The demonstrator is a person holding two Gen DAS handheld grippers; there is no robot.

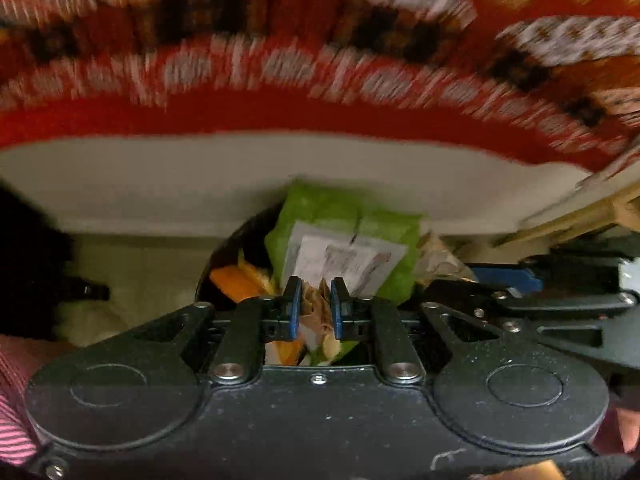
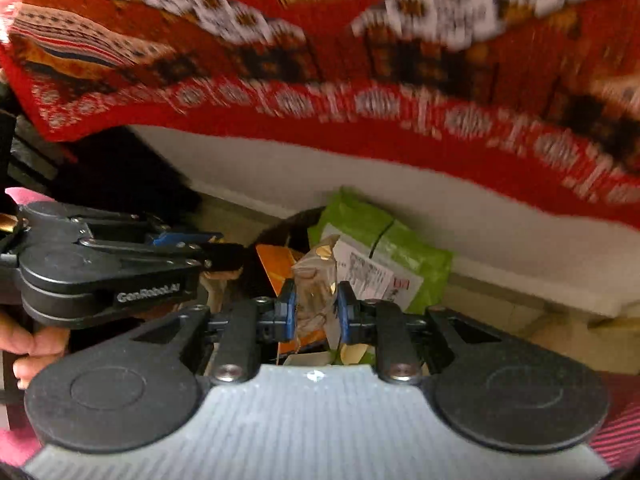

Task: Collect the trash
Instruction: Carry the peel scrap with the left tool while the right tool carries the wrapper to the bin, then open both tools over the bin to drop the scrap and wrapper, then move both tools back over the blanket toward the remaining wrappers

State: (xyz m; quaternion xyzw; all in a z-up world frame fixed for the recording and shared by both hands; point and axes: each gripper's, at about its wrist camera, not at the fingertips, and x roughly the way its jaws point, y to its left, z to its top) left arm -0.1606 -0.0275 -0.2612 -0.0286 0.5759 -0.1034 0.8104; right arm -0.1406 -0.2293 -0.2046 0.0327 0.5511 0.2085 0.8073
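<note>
Trash fills a dark bin (image 1: 224,252) that stands on the floor against a white wall base (image 1: 160,184), below a red patterned cloth (image 1: 280,112). Landmark is the bin. A green mailer bag (image 1: 344,216) with a white label leans at the bin's far side, rising above its rim. Orange packaging (image 1: 236,280) lies inside the bin, to the mailer's left.

The left gripper (image 1: 315,304) points down over the bin, jaws narrow and clamped on a crumpled brownish paper scrap (image 1: 316,308). The right gripper (image 2: 316,304) points down over the same bin, jaws narrow and clamped on a clear crumpled wrapper with gold spots (image 2: 316,280). The two grippers hang just beside each other above the bin. A hand (image 2: 28,344) grips the left gripper's handle. Both views are motion-blurred.
</note>
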